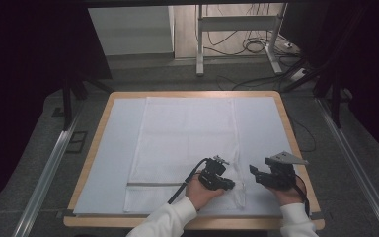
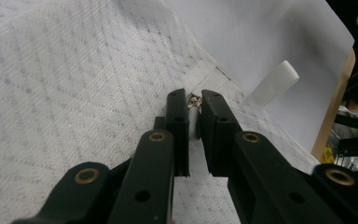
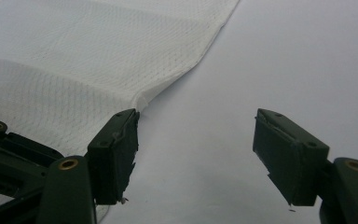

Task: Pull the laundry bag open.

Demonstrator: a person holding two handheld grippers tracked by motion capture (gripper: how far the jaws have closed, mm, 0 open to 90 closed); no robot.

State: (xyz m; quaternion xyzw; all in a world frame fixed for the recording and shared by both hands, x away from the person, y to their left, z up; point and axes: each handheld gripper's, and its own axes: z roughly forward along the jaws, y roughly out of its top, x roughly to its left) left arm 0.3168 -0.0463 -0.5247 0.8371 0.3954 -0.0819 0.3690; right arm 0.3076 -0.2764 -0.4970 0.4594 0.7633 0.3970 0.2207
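A white woven cloth [image 1: 185,138] lies flat on a white sheet [image 1: 261,123] that covers the wooden table [image 1: 90,163]. My left gripper [image 1: 229,185] rests on the cloth's near right part. In the left gripper view its jaws [image 2: 194,100] stand almost together, with a small fold of the cloth [image 2: 74,70] pinched between the pads. My right gripper [image 1: 254,175] sits just to the right of it, over the bare sheet [image 3: 284,56]. Its jaws [image 3: 196,121] stand wide apart with nothing between them, and its left fingertip is close to the cloth's edge [image 3: 142,95].
A grey stripe [image 1: 153,184] crosses the cloth near its front left. A small white ribbed block [image 2: 274,83] lies on the sheet beyond the cloth's edge. The table's wooden rim [image 2: 335,102] runs close by on the right. Beyond the table are a metal frame and cables [image 1: 249,47].
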